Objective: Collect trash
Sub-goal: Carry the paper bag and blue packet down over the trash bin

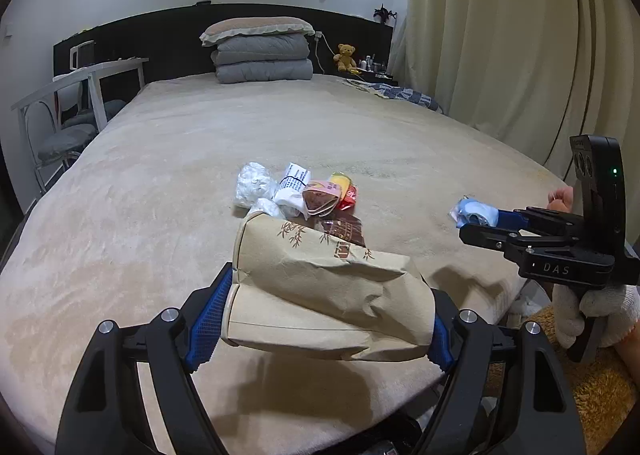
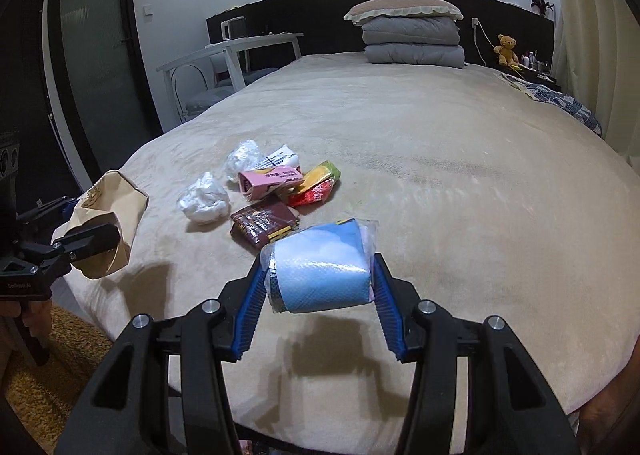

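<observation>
A wide bed under a plush beige blanket [image 1: 168, 183] fills both views, with a heap of crumpled wrappers [image 2: 276, 187] at centre frame. At lower centre of the left view, the left gripper [image 1: 320, 319] clamps a creased tan paper bag printed with bamboo leaves [image 1: 320, 287] between blue ribbed pads. The right gripper [image 2: 320, 287], marked "DAS", squeezes a light-blue plastic-wrapped tissue pack [image 2: 320, 267], held above the blanket.
</observation>
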A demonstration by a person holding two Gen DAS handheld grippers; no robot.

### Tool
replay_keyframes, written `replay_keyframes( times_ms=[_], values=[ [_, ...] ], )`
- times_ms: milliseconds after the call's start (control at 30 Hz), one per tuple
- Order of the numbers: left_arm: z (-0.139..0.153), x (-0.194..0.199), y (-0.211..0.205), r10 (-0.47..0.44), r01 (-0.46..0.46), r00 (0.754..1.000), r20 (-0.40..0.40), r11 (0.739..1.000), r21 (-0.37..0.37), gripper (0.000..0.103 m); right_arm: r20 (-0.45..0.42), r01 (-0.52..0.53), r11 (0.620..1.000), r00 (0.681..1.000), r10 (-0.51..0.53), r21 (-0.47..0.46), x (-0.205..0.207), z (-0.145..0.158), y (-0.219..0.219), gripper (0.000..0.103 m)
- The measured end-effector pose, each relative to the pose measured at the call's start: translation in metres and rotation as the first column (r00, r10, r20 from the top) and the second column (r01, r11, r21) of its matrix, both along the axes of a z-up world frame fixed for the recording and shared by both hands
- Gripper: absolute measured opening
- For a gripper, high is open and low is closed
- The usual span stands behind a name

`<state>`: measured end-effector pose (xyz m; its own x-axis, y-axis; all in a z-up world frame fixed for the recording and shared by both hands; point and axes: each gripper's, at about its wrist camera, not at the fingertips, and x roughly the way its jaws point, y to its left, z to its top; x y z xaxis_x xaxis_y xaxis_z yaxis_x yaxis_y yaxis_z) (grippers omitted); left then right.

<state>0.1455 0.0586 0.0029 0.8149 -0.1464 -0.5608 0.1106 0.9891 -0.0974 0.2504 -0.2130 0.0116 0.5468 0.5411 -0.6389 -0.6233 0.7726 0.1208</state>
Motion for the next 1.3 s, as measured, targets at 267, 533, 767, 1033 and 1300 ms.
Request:
replay_keyframes(
  times_ms=[267, 533, 767, 1033, 1300],
  values=[
    [-0.002, -0.04, -0.015, 0.006, -0.005, 1.0, 0.011, 0.999, -0.039, 0.078, -0.005, 0.006, 1.0, 1.0, -0.006, 0.012, -0.045, -0.003, -0.011, 0.052],
    [-0.011, -0.065, -0.032, 0.007, -0.007, 1.0, -0.003, 0.998, -0.055, 0.078, 0.001, 0.024, 0.999, 1.0, -0.024, 0.038, -0.079, -0.005, -0.026, 0.052],
    [-0.019, -0.087, -0.041, 0.033, -0.034, 0.999, -0.019, 0.995, -0.089, 0.078, -0.002, 0.018, 0.999, 1.0, -0.018, 0.042, -0.104, -0.008, -0.029, 0.052],
    [-0.026, -0.106, -0.052, 0.037, -0.041, 0.999, -0.04, 0.994, -0.1, 0.078, -0.023, -0.014, 1.0, 1.0, 0.014, 0.021, -0.126, -0.016, -0.025, 0.052],
    [-0.037, -0.116, -0.055, 0.051, -0.063, 0.994, -0.091, 0.99, -0.125, 0.078, -0.11, -0.039, 0.999, 0.993, 0.038, -0.005, -0.139, -0.034, -0.025, 0.052]
  ],
)
